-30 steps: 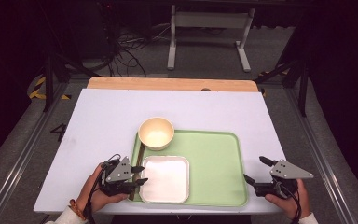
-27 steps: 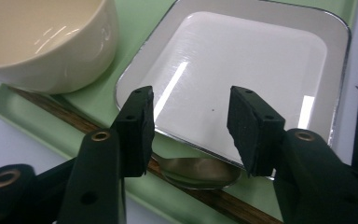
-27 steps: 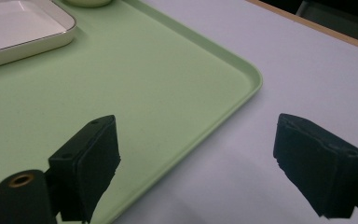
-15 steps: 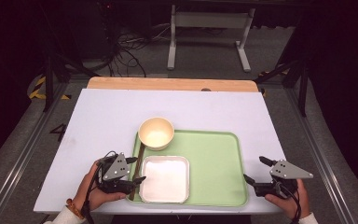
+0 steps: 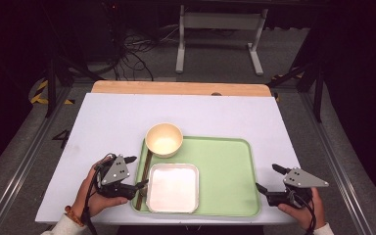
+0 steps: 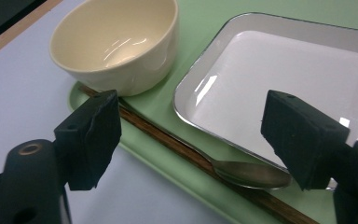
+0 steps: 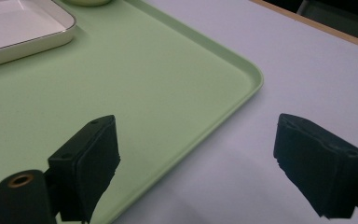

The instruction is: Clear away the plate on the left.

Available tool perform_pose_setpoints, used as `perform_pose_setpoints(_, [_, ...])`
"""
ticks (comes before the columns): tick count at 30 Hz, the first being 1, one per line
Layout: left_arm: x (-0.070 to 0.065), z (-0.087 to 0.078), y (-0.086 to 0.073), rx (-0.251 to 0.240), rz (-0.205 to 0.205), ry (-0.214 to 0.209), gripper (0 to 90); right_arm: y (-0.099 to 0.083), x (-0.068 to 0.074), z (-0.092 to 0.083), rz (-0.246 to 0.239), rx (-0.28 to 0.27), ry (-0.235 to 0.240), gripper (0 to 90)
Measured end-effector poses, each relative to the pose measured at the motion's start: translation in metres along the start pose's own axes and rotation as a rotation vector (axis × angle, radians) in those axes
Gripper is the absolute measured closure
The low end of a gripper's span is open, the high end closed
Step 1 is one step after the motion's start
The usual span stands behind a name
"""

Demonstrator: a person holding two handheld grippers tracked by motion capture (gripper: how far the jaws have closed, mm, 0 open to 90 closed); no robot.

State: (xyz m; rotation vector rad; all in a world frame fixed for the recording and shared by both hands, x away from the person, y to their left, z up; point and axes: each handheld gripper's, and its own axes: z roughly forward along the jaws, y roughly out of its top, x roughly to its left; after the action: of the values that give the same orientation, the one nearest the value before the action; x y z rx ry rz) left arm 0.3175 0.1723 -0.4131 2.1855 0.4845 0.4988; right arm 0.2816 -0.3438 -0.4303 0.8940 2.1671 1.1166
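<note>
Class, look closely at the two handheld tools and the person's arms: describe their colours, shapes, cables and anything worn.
Each tool, left tool and right tool, is black with two blocky, flat-faced black jaws and a grey three-cornered plate on top. A brass-coloured ring is set near one jaw's base. Black cables trail back from both. The person wears pale sleeves, with an orange band on the left wrist.

Looks like a lab or recording studio: white-topped table (image 5: 107,127) on grey carpeted floor (image 5: 14,161), black-curtained surroundings, tangled cables (image 5: 127,58), a metal stand (image 5: 220,24) and floor rails (image 5: 24,156).
</note>
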Motion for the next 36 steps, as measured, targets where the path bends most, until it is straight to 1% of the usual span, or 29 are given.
perform_pose_setpoints(2, [0.003,-0.001,-0.001,0.001,-0.011,0.012,20.5,0.000,0.000,0.000,0.000,0.000,0.001,14.4])
perform_pose_setpoints(3, [0.005,-0.002,-0.001,0.003,-0.007,0.019,20.4,0.000,0.000,0.000,0.000,0.000,0.001,14.4])
perform_pose_setpoints(4, [0.006,-0.002,-0.001,0.002,-0.015,0.021,20.3,0.000,0.000,0.000,0.000,0.000,0.001,14.3])
perform_pose_setpoints(5, [0.008,-0.003,-0.002,0.004,-0.011,0.027,20.3,0.000,0.000,0.000,0.000,0.000,0.001,14.3])
perform_pose_setpoints(9, [0.015,-0.008,-0.004,-0.011,-0.033,0.049,20.1,0.000,0.000,0.000,-0.001,0.000,0.002,14.3])
perform_pose_setpoints(11, [0.018,-0.009,-0.006,-0.011,-0.035,0.059,20.1,0.000,0.000,0.001,0.001,0.000,0.002,14.3])
perform_pose_setpoints(13, [0.022,-0.010,-0.009,-0.011,-0.052,0.071,20.1,0.000,0.000,0.001,0.001,0.000,0.001,14.3])
perform_pose_setpoints(15, [0.026,-0.011,-0.012,-0.005,-0.055,0.077,20.1,0.000,0.000,0.000,0.002,0.001,0.002,14.2])
perform_pose_setpoints(17, [0.030,-0.012,-0.016,0.000,-0.069,0.087,19.9,0.000,0.000,0.000,0.005,-0.001,0.000,14.2])
perform_pose_setpoints(20, [0.035,-0.015,-0.023,0.000,-0.087,0.092,19.9,0.000,0.000,0.000,0.005,-0.001,-0.001,14.2])
perform_pose_setpoints(21, [0.037,-0.017,-0.026,-0.001,-0.101,0.095,19.9,0.000,-0.001,0.000,0.006,-0.003,-0.002,14.2])
perform_pose_setpoints(22, [0.037,-0.017,-0.026,-0.001,-0.101,0.095,19.8,0.000,-0.001,0.000,0.006,-0.003,-0.002,14.2])
perform_pose_setpoints(29, [0.044,-0.022,-0.043,0.017,-0.129,0.105,19.6,0.000,-0.002,0.000,0.005,-0.001,-0.009,14.0])
perform_pose_setpoints(33, [0.048,-0.024,-0.054,0.032,-0.147,0.103,19.3,-0.001,-0.002,0.000,0.006,-0.001,-0.010,13.8])
perform_pose_setpoints(36, [0.051,-0.026,-0.065,0.038,-0.178,0.101,19.1,-0.001,-0.003,0.001,0.009,0.002,-0.014,13.7])
